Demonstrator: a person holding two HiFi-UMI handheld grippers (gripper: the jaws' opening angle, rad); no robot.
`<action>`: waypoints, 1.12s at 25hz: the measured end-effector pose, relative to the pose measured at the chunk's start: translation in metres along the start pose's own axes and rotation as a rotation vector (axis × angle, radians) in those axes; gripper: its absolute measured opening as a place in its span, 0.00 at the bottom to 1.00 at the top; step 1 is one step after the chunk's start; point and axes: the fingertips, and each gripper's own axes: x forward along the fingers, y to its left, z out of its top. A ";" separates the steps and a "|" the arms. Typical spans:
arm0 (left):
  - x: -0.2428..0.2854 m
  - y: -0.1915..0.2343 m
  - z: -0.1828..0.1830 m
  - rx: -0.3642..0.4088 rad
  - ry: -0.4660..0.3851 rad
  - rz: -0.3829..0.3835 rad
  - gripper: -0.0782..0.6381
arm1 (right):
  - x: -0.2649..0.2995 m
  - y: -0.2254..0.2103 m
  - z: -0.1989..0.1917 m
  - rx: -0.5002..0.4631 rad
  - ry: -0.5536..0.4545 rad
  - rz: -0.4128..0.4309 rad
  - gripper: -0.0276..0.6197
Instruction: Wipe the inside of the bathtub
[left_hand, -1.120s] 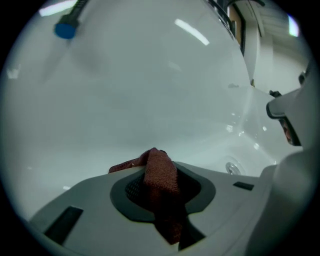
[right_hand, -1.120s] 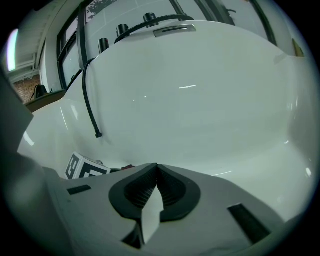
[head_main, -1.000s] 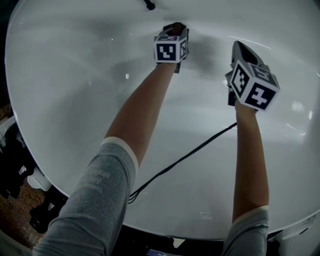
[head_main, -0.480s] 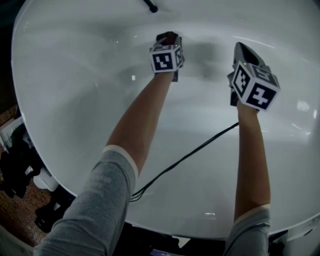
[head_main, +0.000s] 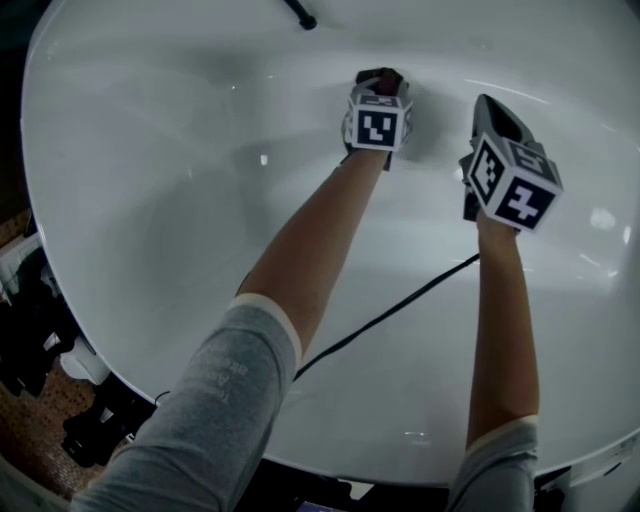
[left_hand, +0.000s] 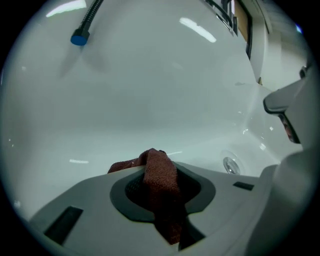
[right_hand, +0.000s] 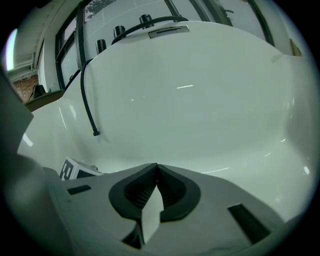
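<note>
- The left arm (head_main: 310, 240), bare below a grey sleeve (head_main: 215, 400), reaches forward. Its left gripper (head_main: 380, 80) has its jaws clamped on a dark red cloth (left_hand: 161, 185).
- The right arm (head_main: 500, 320) stretches forward alongside it. The right gripper (head_main: 487, 105) has its jaws pressed together at the tips.

In the bathtub (head_main: 150, 200) — left gripper (head_main: 380, 78), clamping the cloth (left_hand: 160, 175), just left of right gripper (head_main: 487, 105).

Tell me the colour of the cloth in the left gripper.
Dark reddish-brown cloth, a plain weave with no pattern; clearest in the left gripper view.
</note>
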 end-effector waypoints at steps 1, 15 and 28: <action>0.004 0.003 0.006 0.007 0.000 0.008 0.24 | 0.001 0.001 -0.002 0.000 0.003 0.003 0.05; -0.016 0.027 0.061 -0.026 -0.013 0.028 0.23 | -0.015 0.006 0.040 -0.035 -0.039 0.019 0.05; -0.101 0.014 0.202 0.012 -0.158 0.002 0.23 | -0.085 0.042 0.134 -0.027 -0.104 0.030 0.05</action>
